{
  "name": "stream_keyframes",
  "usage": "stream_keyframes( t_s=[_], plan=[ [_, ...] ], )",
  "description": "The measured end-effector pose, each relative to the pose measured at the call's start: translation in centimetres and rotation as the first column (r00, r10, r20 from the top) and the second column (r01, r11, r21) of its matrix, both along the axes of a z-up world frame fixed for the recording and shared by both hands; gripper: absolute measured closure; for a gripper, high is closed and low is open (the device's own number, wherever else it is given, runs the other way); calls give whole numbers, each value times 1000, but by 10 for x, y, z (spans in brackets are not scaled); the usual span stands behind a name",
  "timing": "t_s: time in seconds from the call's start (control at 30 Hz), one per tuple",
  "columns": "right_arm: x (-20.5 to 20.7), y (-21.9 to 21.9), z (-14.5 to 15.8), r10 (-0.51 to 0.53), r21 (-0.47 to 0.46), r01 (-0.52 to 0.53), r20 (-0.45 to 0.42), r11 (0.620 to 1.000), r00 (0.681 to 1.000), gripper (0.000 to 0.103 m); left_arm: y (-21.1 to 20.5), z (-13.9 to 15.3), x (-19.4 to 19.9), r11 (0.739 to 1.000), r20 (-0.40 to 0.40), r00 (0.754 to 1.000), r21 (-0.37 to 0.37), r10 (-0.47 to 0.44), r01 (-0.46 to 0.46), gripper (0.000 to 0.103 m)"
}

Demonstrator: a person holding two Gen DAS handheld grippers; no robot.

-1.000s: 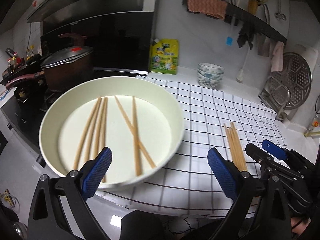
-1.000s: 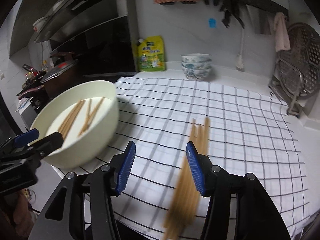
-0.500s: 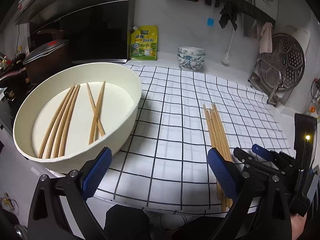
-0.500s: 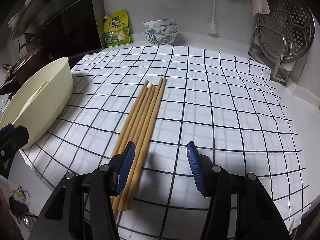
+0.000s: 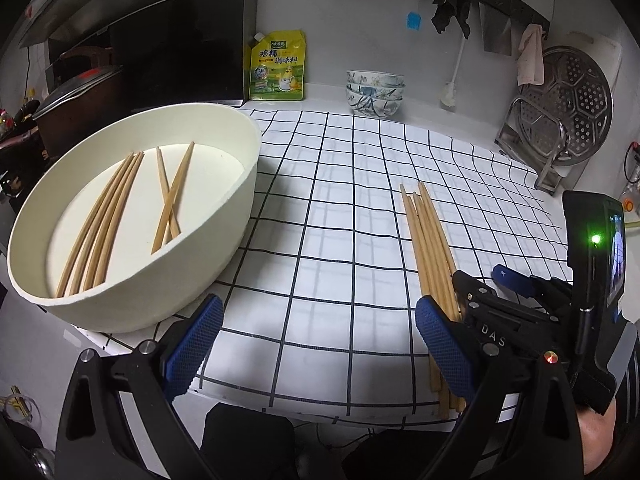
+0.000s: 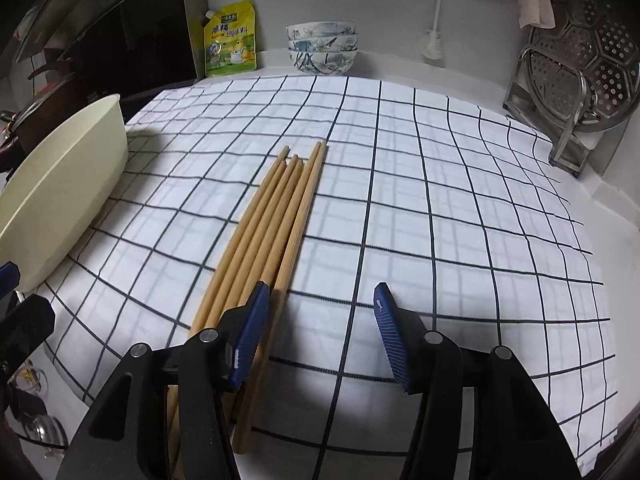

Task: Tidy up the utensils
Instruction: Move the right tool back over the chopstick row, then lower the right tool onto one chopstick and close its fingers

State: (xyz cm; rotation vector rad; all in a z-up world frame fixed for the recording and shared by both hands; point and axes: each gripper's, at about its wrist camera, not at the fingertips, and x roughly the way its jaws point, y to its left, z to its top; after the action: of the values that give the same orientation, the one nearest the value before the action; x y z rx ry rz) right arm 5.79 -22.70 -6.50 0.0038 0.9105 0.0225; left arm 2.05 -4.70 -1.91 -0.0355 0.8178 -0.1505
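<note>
My right hand-held gripper (image 6: 320, 332) hangs low over the checked cloth (image 6: 440, 200), jaws parted and nothing between them. Its left finger sits right at the outer edge of the sorted chopsticks (image 6: 272, 224), which lie side by side on the cloth in one tight bundle, tips pointing away from me. I read that neat row as the finished pile: laid parallel so the next sticks can be added alongside without scattering.

My left hand-held gripper (image 5: 316, 336) is also spread wide and empty, poised above the near edge of the surface between the cream basin (image 5: 224, 240) and the bundle. The basin stands at the left edge of the cloth and holds the chopsticks waiting to be sorted (image 5: 116, 216): a group of about four leaning along the left of its floor, and two more crossed near the middle. In the left view the right gripper's body covers the near end of the bundle.

With both jaws free, I judge the task partway through; the crossed pair in the basin looks like the sensible next pick, since it lies apart from the rest. The basin's high wall will make a shallow approach awkward, so I would come in from above.

At the back stand stacked patterned bowls (image 5: 375, 92), a yellow seasoning pouch (image 5: 278, 68) and a steamer rack (image 5: 568, 116), all well clear.
</note>
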Motion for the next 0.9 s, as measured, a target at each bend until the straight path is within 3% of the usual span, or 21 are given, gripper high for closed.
stream_keyframes(
  t_s=[0.17,0.53,0.9],
  plan=[
    [-3,-3,-1,15,-15,-16,-16,1000,1000,51,-5,-4,0,1000,-8,1000,1,-1,1,8],
    [-11,-41,0,20,53,-19,-26,998,999,51,-39,-12,14,999,-24,999,32,-22,23,8],
    [-13,-71,0,41,122,-39,-9,992,999,51,-67,-36,39,990,-74,997,138,2,8,8]
  ],
)
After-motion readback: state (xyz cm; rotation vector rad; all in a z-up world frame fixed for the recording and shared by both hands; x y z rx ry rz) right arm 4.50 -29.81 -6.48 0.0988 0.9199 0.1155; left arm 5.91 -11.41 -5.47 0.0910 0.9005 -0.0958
